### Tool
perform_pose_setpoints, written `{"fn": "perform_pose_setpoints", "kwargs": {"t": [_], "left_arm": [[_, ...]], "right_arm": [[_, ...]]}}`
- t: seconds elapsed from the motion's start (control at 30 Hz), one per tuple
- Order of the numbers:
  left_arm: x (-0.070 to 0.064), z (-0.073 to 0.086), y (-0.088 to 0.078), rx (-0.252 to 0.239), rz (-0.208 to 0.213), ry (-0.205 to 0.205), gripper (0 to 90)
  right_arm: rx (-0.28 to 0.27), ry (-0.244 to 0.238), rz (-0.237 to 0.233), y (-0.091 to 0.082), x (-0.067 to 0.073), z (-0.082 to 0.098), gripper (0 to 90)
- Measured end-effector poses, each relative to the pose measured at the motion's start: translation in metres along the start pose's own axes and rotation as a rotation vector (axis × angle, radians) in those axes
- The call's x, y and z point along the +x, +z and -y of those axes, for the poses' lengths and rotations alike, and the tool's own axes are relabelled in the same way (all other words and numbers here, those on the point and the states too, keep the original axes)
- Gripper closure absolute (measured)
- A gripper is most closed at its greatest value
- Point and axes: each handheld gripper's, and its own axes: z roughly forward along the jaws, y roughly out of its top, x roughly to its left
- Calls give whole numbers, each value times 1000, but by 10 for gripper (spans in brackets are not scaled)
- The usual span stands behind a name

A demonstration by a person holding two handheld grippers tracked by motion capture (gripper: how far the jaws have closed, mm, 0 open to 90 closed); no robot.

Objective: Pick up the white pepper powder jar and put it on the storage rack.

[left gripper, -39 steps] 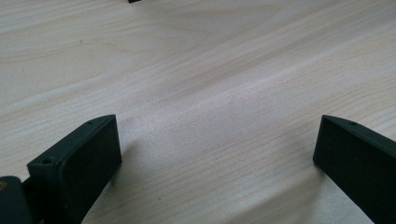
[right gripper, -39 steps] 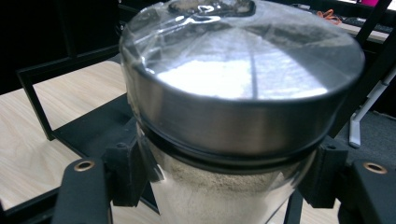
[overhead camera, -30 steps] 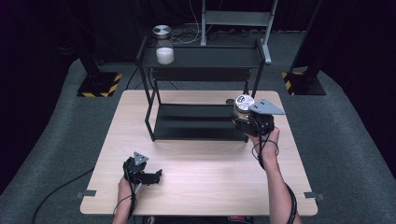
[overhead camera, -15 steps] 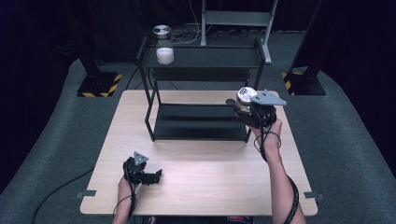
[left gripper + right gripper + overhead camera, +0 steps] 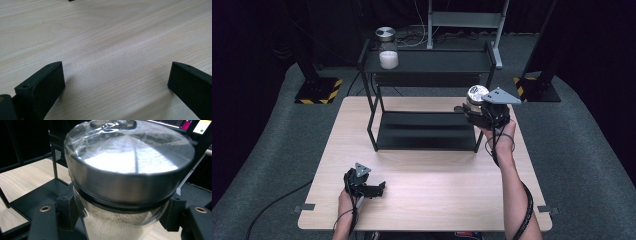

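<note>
The right hand-held gripper (image 5: 479, 111) pinching the jar (image 5: 475, 98) could knock it against the rack's (image 5: 432, 62) right post, loosening the grip.

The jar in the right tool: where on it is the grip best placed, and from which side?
On the glass body just under the metal lid, from the side, as the right tool has it now: its pads clamp opposite walls of the jar. The lid overhangs the glass, so its rim would likely stop a slip, and the jar stays upright.
</note>
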Motion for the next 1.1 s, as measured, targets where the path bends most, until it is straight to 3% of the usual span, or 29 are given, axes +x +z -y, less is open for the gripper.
{"fn": "perform_pose_setpoints", "kwargs": {"t": [1.1], "left_arm": [[0, 0, 0, 2, 1, 4, 4]], "right_arm": [[-20, -18, 5, 0, -9, -38, 302]]}}
